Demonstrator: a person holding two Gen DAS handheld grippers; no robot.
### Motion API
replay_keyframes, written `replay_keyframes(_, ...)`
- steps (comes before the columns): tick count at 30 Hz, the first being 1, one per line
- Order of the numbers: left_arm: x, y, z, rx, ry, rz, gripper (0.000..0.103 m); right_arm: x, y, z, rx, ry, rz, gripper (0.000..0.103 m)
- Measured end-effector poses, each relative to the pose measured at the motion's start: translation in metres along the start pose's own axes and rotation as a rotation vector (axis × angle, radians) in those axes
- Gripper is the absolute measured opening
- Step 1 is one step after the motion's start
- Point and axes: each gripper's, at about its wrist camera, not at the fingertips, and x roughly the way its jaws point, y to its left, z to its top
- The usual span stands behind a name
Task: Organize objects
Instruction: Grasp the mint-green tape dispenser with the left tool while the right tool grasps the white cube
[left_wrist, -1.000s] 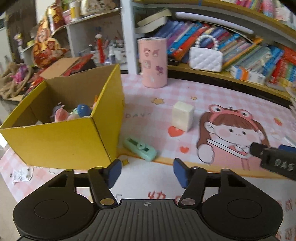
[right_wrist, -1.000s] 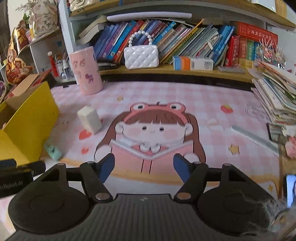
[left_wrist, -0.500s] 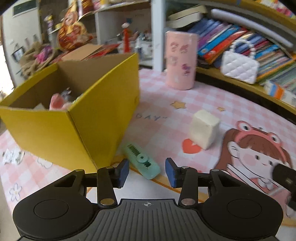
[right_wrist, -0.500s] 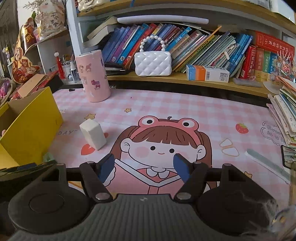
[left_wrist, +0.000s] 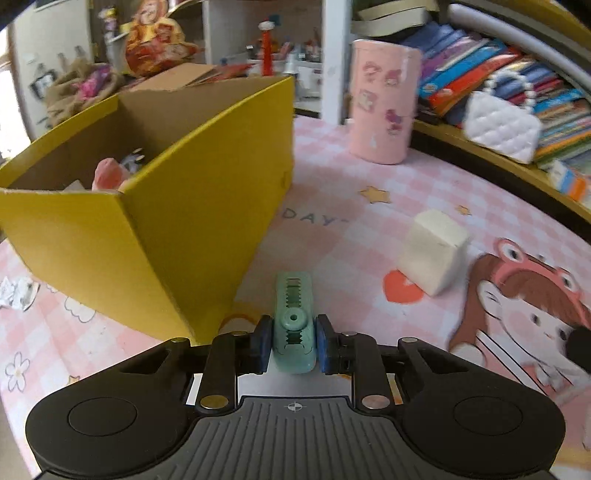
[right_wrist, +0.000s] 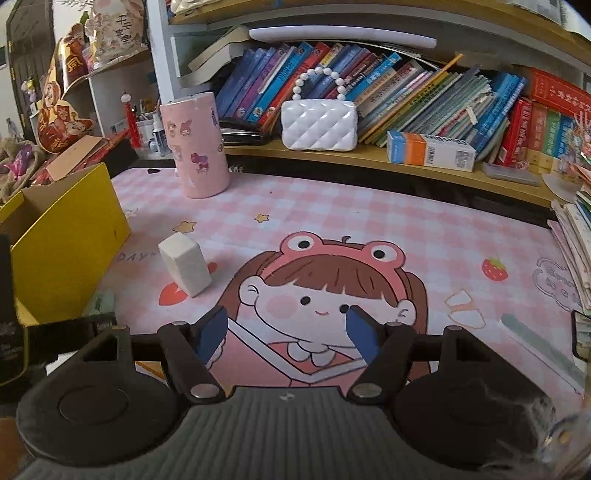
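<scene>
My left gripper (left_wrist: 294, 343) is shut on a mint green clip (left_wrist: 294, 314) that lies on the pink mat (left_wrist: 332, 206), right beside the corner of the open yellow cardboard box (left_wrist: 177, 229). The box holds a pink toy (left_wrist: 107, 177) and other small things. A white block (left_wrist: 432, 251) stands on the mat to the right; it also shows in the right wrist view (right_wrist: 184, 264). My right gripper (right_wrist: 286, 334) is open and empty above the cartoon girl print. The box (right_wrist: 70, 236) sits at its left.
A pink cylindrical holder (left_wrist: 382, 107) (right_wrist: 195, 144) stands at the back of the mat. A white quilted purse (right_wrist: 319, 123) and rows of books (right_wrist: 424, 99) fill the shelf behind. A stack of books (right_wrist: 576, 236) lies at the right edge.
My left gripper has moved forward and down to the green clip and closed its fingers on it. My right gripper has shifted slightly forward and stayed open.
</scene>
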Motion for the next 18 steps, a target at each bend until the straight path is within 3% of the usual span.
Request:
replay_keyframes(5,-0.027,0.016,-0.004,0.094,0.043,-0.095,0.023,0.028,0.017,0.007,-0.036,0.013,0.069,0.073)
replay_keyframes(11,-0.061,0.048,-0.014,0.072,0.1,-0.213,0.023,0.077,0.05,0.016,-0.134,0.023,0.124,0.073)
replay_keyframes(14,-0.074,0.061,-0.016,0.058,0.093,-0.223,0.023,0.099,0.063,0.023,-0.153,0.025,0.123,0.073)
replay_keyframes(16,-0.08,0.07,-0.016,0.046,0.089,-0.225,0.023,0.108,0.069,0.026,-0.154,0.024,0.109,0.07)
replay_keyframes(18,-0.085,0.077,-0.016,0.04,0.087,-0.23,0.023,0.114,0.072,0.027,-0.154,0.022,0.116,0.056)
